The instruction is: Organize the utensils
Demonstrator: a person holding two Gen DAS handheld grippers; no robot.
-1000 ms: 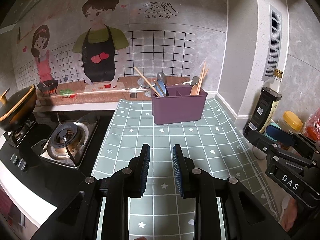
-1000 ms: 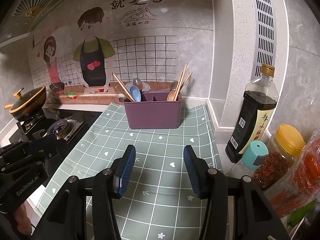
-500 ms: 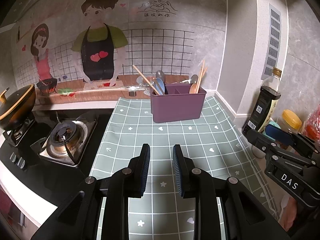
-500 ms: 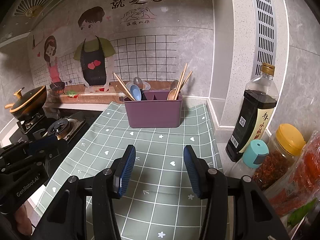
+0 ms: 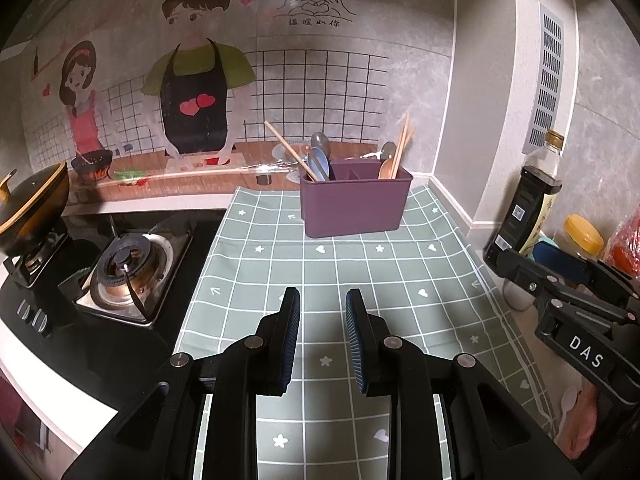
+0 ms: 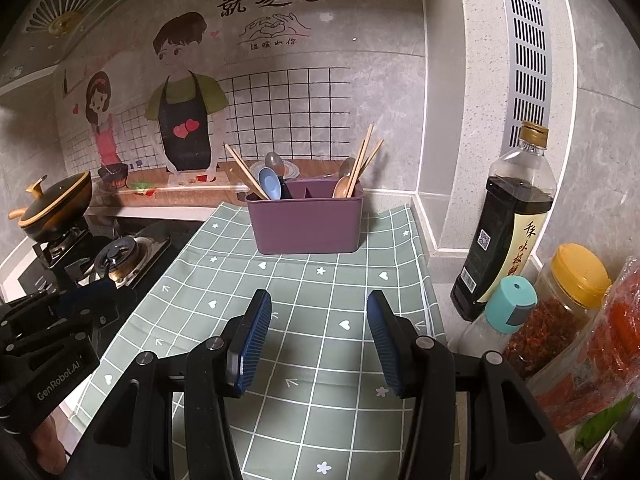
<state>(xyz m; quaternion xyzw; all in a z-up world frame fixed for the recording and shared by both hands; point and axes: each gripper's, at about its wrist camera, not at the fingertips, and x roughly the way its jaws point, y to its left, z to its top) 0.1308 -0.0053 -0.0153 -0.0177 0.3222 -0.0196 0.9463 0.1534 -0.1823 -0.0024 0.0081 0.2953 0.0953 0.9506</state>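
Observation:
A purple utensil holder (image 5: 356,206) stands at the back of the green checked mat (image 5: 360,280); it also shows in the right wrist view (image 6: 306,220). It holds chopsticks (image 6: 244,172), a blue spoon (image 6: 269,182), a wooden spoon (image 6: 343,188) and metal spoons, in two compartments. My left gripper (image 5: 322,300) is open with a narrow gap, empty, above the mat's front. My right gripper (image 6: 319,304) is open wider, empty, also well short of the holder.
A gas stove (image 5: 128,268) and a black pot (image 5: 28,204) lie to the left. A soy sauce bottle (image 6: 508,224), a yellow-lidded jar (image 6: 568,292), a teal-capped bottle (image 6: 508,308) and red packets stand at the right by the wall corner.
Both grippers have drawn back slightly from the holder. Their jaw openings are unchanged.

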